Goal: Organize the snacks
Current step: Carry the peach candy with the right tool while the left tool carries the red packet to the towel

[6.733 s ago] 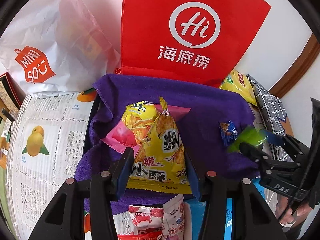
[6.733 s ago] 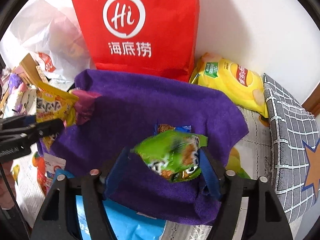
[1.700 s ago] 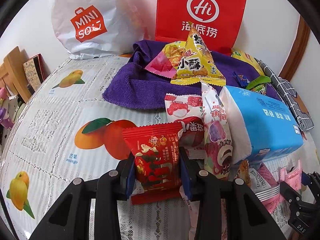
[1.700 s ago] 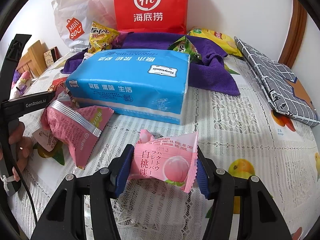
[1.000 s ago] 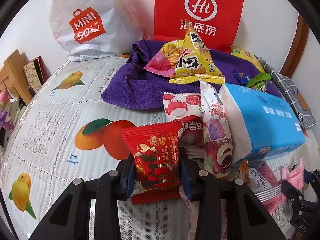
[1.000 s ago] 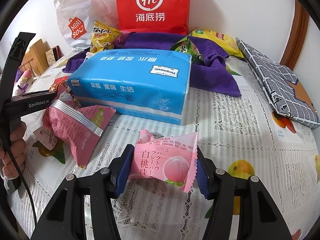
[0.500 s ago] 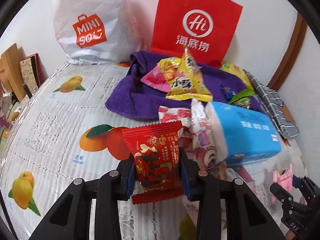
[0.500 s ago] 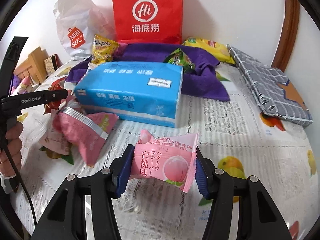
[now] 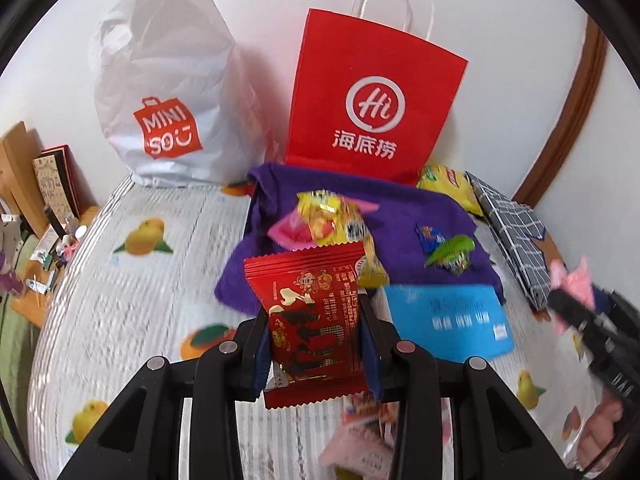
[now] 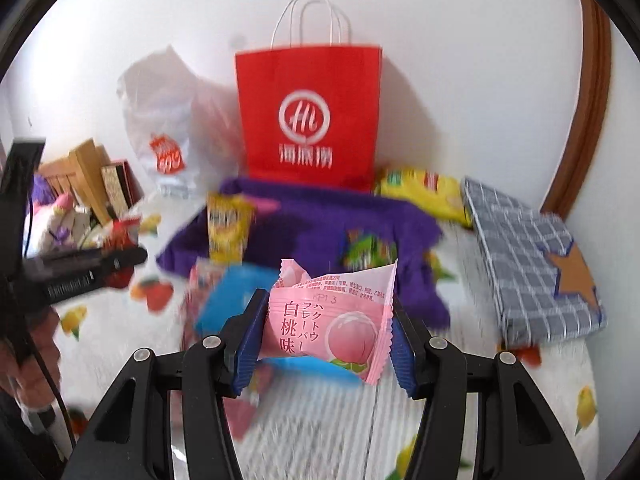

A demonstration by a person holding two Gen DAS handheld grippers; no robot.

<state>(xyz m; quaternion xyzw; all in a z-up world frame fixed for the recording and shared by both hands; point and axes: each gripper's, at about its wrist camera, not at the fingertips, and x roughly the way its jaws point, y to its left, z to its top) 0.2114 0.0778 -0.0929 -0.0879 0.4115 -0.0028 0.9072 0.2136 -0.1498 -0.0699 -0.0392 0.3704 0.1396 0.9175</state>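
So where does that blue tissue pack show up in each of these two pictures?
Left wrist view: the blue rectangular plastic tissue pack lies right of centre, beside the held red foil snack packet.
Right wrist view: the pack is blurred, just left of centre, partly behind the held pink peach-print snack packet.
Shared landmark: the red paper bag with white handles stands against the wall behind the purple towel.

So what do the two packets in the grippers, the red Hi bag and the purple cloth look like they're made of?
Red snack packet: glossy foil-like plastic film, shiny with crimped serrated ends.
Pink peach packet: thin plastic film with a softer sheen and zigzag-cut edges.
Red Hi bag: matte paper, stiff and creased, with white twisted cord handles, probably paper.
Purple cloth: soft fuzzy fabric, possibly a microfibre towel; it rumples in folds.
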